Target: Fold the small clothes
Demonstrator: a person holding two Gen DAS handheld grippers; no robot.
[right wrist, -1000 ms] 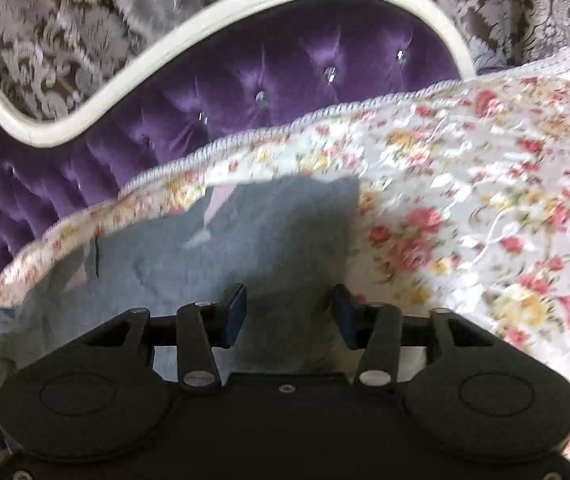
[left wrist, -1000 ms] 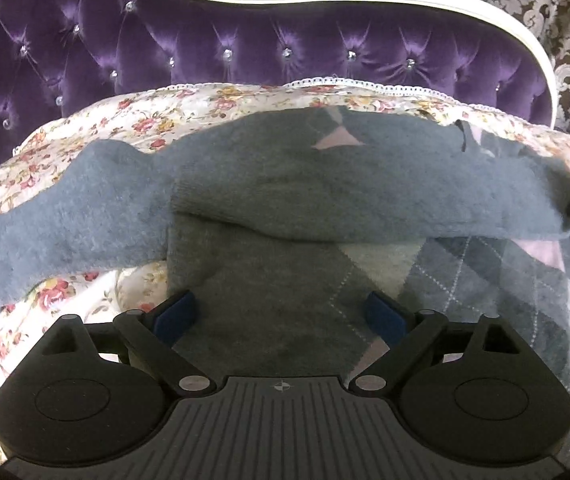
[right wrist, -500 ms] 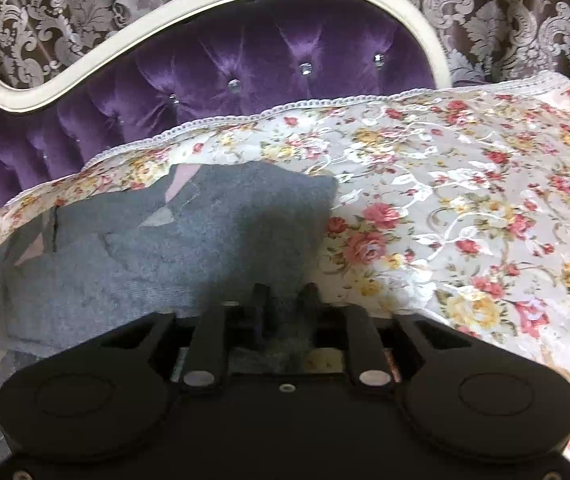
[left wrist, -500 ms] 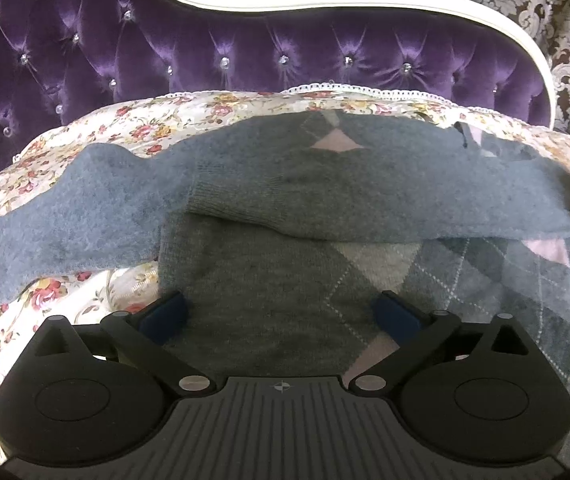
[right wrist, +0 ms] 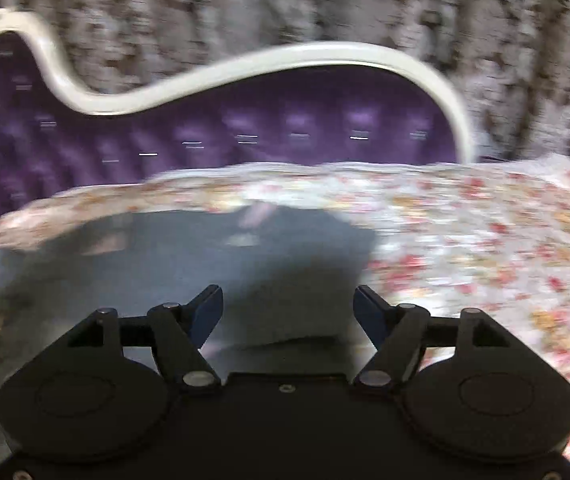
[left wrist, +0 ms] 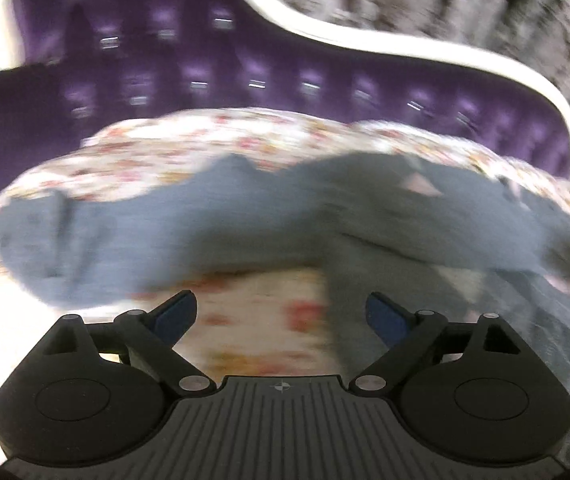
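A grey knit sweater with a pink and grey diamond pattern lies on the floral bedspread. Its left sleeve stretches out to the left in the left wrist view. My left gripper is open and empty, over bare bedspread just left of the sweater's body. In the right wrist view the sweater fills the lower left. My right gripper is open and empty, above the sweater's right part near its edge. Both views are motion-blurred.
A purple tufted headboard with a white curved frame stands behind the bed. Patterned curtain fabric hangs behind it. Floral bedspread extends to the right of the sweater.
My right gripper was shut on the sweater's edge and has now opened and let go. My left gripper has swung left, off the sweater's body. Both cameras have pulled back.
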